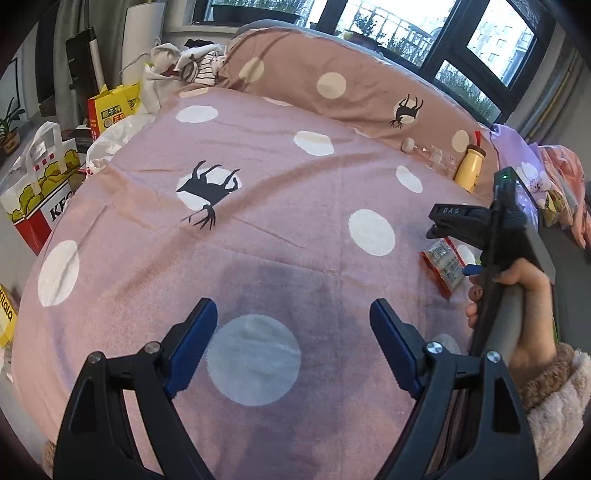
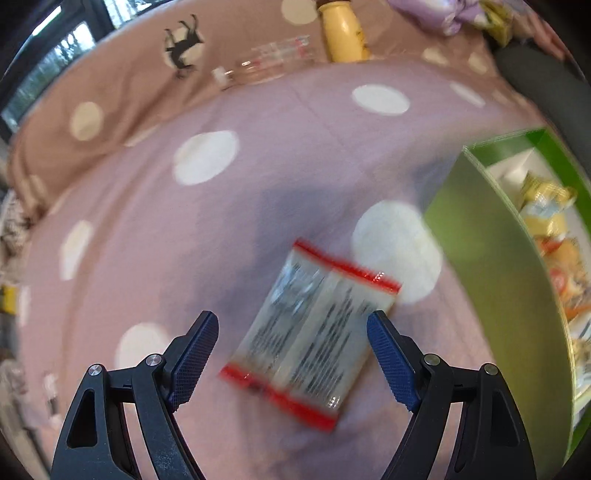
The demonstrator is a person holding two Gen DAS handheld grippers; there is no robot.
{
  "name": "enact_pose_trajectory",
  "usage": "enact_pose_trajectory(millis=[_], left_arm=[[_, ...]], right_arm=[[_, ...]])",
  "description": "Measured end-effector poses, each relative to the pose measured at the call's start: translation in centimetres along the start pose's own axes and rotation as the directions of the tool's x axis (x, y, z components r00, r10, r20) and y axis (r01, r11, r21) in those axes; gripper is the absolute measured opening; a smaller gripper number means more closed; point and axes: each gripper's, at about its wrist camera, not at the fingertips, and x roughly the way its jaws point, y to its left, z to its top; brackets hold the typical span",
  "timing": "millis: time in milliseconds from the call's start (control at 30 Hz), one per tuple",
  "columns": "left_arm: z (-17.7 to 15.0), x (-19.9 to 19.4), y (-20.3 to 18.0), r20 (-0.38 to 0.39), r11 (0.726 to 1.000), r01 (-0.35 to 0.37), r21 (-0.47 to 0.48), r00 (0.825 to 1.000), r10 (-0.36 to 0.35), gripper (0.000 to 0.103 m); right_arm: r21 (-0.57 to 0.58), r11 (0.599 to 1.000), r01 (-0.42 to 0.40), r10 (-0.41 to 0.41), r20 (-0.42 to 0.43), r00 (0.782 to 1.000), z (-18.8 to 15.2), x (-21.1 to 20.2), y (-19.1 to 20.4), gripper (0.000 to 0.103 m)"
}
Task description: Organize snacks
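Observation:
A flat snack packet (image 2: 310, 332) with red sealed ends and a printed back lies on the pink dotted bedspread (image 2: 184, 240). My right gripper (image 2: 292, 319) hovers over it, open, one finger on each side of the packet's near half and neither pad pressing on it. The right wrist view is blurred. To its right stands a green box (image 2: 491, 258) holding several wrapped snacks (image 2: 546, 210). My left gripper (image 1: 293, 310) is open over bare bedspread (image 1: 258, 229), holding nothing. The left wrist view shows the packet (image 1: 443, 266) under the right gripper (image 1: 452, 245), which a hand (image 1: 524, 295) holds.
A yellow bottle (image 2: 343, 33) and a clear plastic bottle (image 2: 266, 59) lie against the brown dotted pillow (image 1: 332, 74) at the back. Off the bed's left side stand a KFC bag (image 1: 40, 192) and a yellow carton (image 1: 110, 107). Folded clothes (image 1: 554, 177) sit at the far right.

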Motion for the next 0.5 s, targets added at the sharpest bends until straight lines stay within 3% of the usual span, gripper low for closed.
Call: enact_pose_trajectory(millis=[267, 400, 500], left_arm=[[0.2, 0.0, 0.4, -0.016, 1.0, 0.019, -0.022, 1.0, -0.019, 0.085], [0.2, 0.1, 0.4, -0.025, 0.999, 0.023, -0.031, 0.999, -0.024, 0.085], [0.3, 0.2, 0.6, -0.029, 0.999, 0.02, -0.036, 0.999, -0.021, 0.085]], right_arm=[[-0.006, 0.998, 0.06, -0.06, -0.013, 0.998, -0.6, 1.0, -1.3, 0.083], [-0.017, 0.999, 0.029, -0.03, -0.019, 0.999, -0.3, 1.0, -1.3, 0.083], [-0.059, 0.998, -0.003, 0.002, -0.015, 1.0, -0.3, 0.6, -1.1, 0.071]])
